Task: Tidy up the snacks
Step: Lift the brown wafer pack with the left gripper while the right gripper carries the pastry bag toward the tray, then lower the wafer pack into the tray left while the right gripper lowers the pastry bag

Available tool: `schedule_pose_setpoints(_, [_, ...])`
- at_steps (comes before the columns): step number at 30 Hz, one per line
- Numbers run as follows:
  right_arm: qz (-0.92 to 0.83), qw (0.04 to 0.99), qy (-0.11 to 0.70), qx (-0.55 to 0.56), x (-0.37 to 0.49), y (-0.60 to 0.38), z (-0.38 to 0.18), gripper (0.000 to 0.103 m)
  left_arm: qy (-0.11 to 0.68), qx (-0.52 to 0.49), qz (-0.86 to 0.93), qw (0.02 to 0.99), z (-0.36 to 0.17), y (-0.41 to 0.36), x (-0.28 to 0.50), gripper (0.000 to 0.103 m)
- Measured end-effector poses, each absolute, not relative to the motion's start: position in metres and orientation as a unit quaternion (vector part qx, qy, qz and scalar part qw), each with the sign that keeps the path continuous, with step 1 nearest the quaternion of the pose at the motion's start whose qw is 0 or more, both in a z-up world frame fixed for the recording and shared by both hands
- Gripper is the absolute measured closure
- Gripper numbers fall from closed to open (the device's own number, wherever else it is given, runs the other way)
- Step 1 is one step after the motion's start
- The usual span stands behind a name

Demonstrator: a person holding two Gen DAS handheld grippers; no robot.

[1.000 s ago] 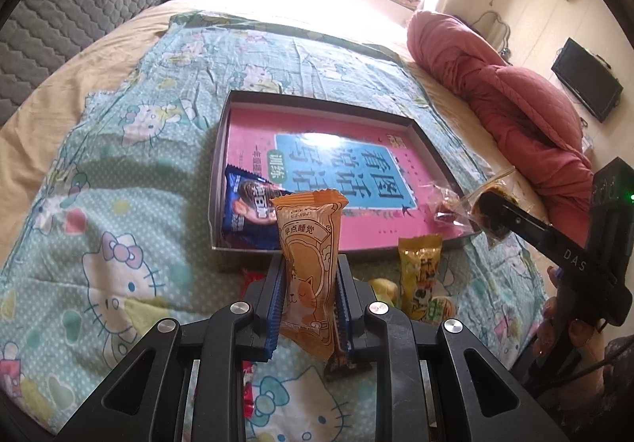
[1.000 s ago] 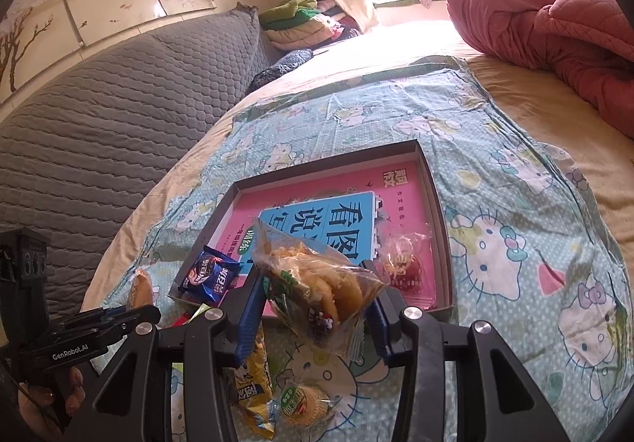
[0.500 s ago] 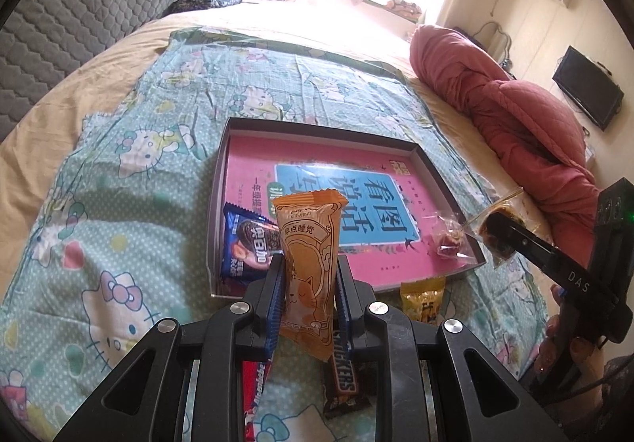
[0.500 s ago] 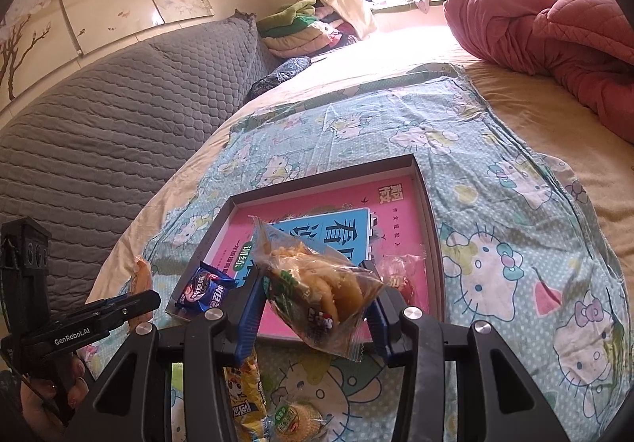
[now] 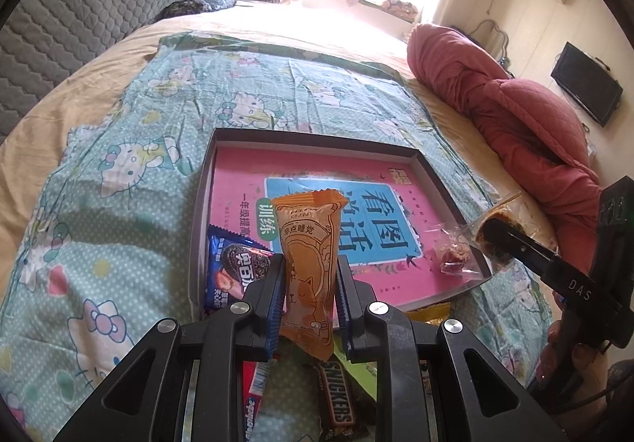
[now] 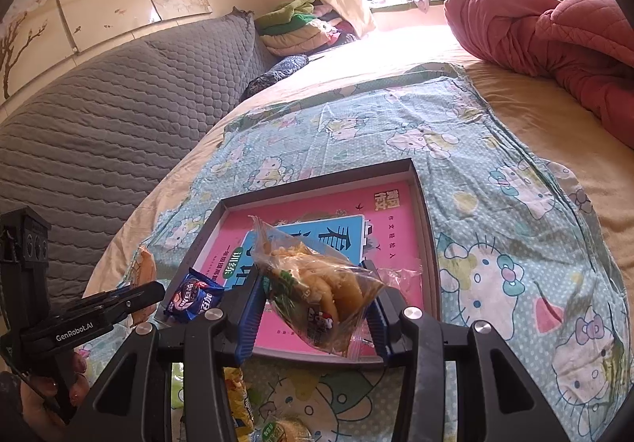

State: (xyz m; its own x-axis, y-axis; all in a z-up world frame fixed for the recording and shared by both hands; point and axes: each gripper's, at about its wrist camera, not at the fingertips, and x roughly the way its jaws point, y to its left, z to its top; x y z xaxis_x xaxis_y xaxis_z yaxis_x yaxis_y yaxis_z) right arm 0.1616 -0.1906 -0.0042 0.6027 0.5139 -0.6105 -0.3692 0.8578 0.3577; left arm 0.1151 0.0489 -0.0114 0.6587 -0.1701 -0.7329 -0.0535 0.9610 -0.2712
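An orange snack packet (image 5: 307, 267) was clamped upright in the nearly closed left gripper (image 5: 310, 285) and a clear pastry bag (image 6: 317, 295) in the part-open right gripper (image 6: 315, 307), both held over the tray's (image 5: 317, 139) near edge, apparently for depositing.

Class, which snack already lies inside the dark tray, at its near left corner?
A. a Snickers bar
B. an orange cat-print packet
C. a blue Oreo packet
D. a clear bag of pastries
C: the blue Oreo packet lies in the tray's near left corner; the other snacks are held or lie outside.
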Motion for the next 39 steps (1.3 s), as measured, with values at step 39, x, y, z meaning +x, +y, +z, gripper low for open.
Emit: schedule_pose_setpoints(39, [0.274,0.842,0.451,0.111,0.192,-0.172,-0.050,0.056,0.462,-0.140,-0.071,0.873,-0.057,0.030,0.158,0.079])
